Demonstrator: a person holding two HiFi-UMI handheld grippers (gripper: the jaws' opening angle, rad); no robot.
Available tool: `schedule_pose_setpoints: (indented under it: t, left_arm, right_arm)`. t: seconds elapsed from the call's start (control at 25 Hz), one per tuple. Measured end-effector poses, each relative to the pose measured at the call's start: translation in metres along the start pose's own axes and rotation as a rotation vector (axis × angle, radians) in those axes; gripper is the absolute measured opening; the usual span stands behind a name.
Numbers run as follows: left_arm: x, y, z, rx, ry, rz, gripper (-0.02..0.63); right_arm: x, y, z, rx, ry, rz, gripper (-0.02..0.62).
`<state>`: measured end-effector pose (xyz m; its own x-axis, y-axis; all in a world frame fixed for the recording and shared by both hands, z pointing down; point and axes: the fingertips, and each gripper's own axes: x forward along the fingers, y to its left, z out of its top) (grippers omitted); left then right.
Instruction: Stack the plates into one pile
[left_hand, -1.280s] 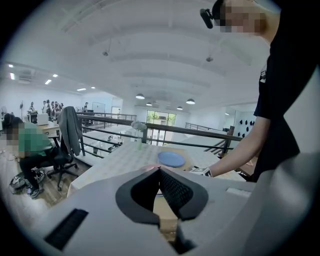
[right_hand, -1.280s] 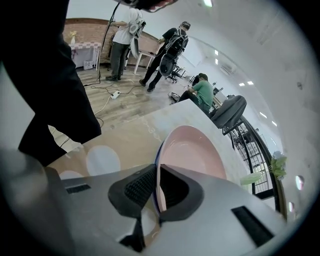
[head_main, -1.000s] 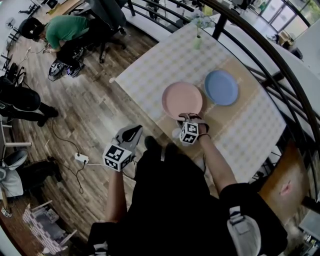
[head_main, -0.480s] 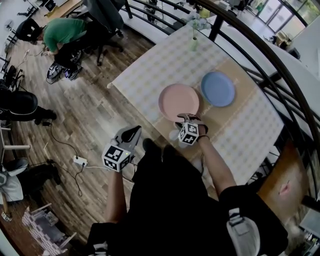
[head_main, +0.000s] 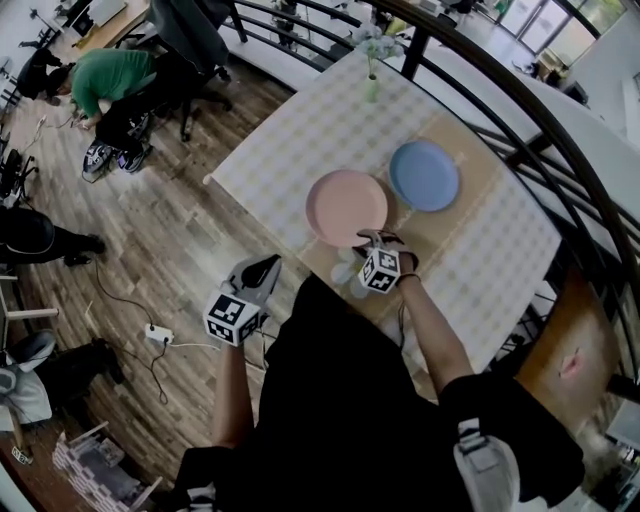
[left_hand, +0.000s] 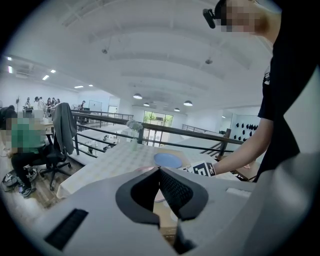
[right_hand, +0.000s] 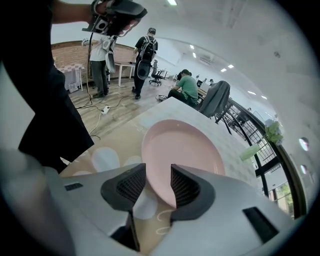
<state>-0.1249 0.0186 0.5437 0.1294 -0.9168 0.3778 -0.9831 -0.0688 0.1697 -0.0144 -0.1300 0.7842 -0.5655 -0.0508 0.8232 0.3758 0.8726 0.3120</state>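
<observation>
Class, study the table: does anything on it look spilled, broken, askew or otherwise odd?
Nothing stands out. The pink plate and the blue plate lie whole and level, side by side, not yet stacked. The right gripper has just been opening its jaws, and the pink plate's near rim sits between them, ungripped.

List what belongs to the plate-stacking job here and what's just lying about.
Job:
- pink plate, rim between the right gripper's jaws, which have just been opening and are not clamped on it
- blue plate beside it
- left gripper, shut, off the table

Lying about:
- flower vase
- office chair
- power strip on the floor
</observation>
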Motion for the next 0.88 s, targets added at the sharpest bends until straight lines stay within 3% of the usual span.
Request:
schedule_pose_setpoints:
  t: [0.88]
  left_arm:
    - [0.101, 0.020, 0.028, 0.051, 0.041, -0.208, 0.002]
  right_arm:
    - [-0.022, -0.101, -0.104, 0.189, 0.207, -0.208, 0.118]
